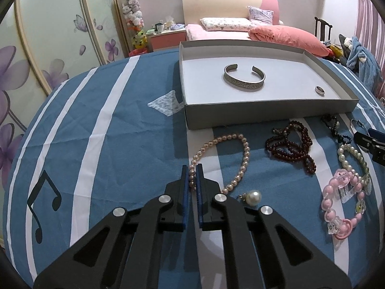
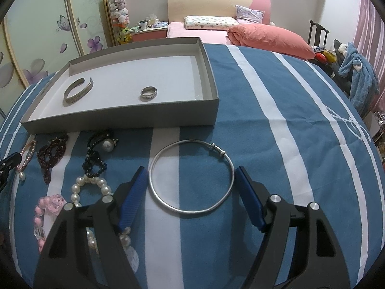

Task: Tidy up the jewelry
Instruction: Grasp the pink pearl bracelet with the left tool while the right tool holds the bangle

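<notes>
My left gripper [image 1: 192,168] is shut on a strand of the pink pearl necklace [image 1: 245,159], which lies looped on the blue striped cloth with its big pearl pendant [image 1: 255,196] beside the fingers. My right gripper [image 2: 190,169] stands open astride a thin silver bangle [image 2: 192,210] lying flat. Its blue pads [image 2: 134,192] sit just outside the ring on both sides. Beyond both grippers stands a shallow grey tray [image 1: 264,115] holding an engraved silver cuff [image 1: 243,85] and a small ring [image 1: 319,93].
Between the grippers lie dark red beads [image 1: 291,149], black beads [image 2: 93,166], a white pearl bracelet [image 1: 349,151] and a pink bead bracelet [image 1: 336,207]. Behind the table are a bed with a pink duvet [image 1: 284,36] and a flowered wardrobe [image 1: 48,48].
</notes>
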